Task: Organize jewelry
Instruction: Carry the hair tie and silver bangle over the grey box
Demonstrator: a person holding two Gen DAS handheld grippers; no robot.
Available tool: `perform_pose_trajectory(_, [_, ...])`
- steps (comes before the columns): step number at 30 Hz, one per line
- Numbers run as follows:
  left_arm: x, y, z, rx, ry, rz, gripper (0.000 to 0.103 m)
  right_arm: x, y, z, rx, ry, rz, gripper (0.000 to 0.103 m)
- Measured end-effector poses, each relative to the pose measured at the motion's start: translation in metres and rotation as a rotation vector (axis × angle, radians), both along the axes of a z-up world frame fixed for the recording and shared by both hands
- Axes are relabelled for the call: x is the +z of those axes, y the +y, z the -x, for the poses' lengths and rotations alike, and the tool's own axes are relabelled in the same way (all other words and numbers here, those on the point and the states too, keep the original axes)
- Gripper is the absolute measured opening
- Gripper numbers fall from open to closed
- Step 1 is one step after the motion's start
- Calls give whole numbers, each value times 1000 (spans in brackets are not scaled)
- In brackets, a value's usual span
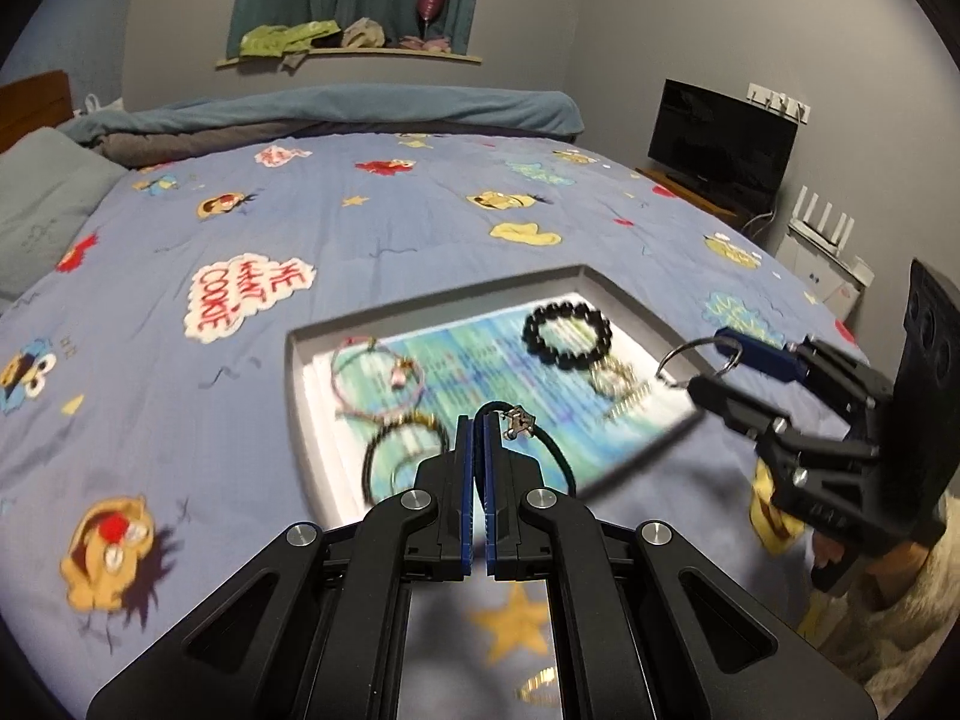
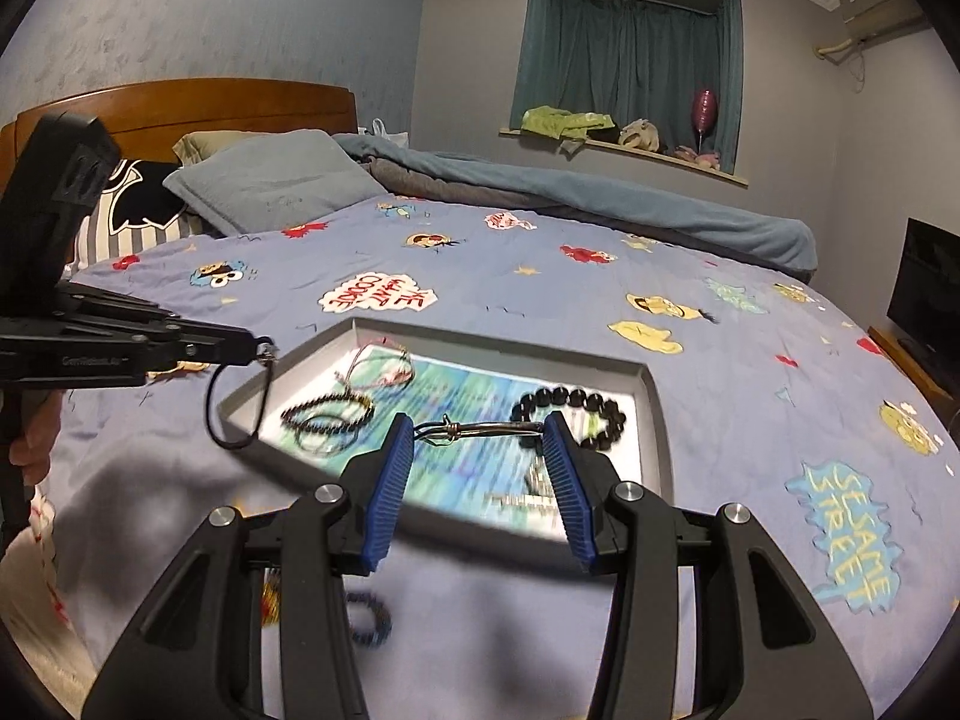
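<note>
A grey tray lies on the bed, lined with a blue-green printed sheet. In it are a black bead bracelet, a pink cord bracelet and a dark braided bracelet. My left gripper is shut on a black cord bracelet with a small metal charm, held over the tray's near edge. My right gripper holds a thin metal bangle between its blue pads, above the tray.
The bed has a blue cartoon-print cover, with pillows and a rolled blanket at the far side. A dark beaded bracelet lies on the cover below my right gripper. A TV stands to the right.
</note>
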State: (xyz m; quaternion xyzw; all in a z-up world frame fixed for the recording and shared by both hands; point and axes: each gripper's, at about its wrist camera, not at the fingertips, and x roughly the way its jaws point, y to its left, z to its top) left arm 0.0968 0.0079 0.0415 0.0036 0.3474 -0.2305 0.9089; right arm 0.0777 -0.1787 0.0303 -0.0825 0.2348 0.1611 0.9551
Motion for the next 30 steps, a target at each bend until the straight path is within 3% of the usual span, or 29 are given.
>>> perform_pose_trajectory(6, [-9, -13, -58, -5, 57, -6, 3, -8, 5, -49, -15, 57, -16, 45])
perform_pose_trajectory(11, [-27, -24, -103, -12, 147, 3, 3, -15, 7, -96, -30, 159, -18, 45])
perform_pose_trajectory(16, [-45, -35, -137, -19, 240, -16, 3, -27, 8, -113, -21, 249, -37, 45])
perform_pose_trajectory(19, [-57, -40, -148, -9, 274, -70, 4, -40, 13, -113, 2, 291, -14, 45])
perform_pose_trajectory(30, [-71, -38, -148, -6, 300, -101, 4, -66, 22, -115, 22, 424, 34, 45])
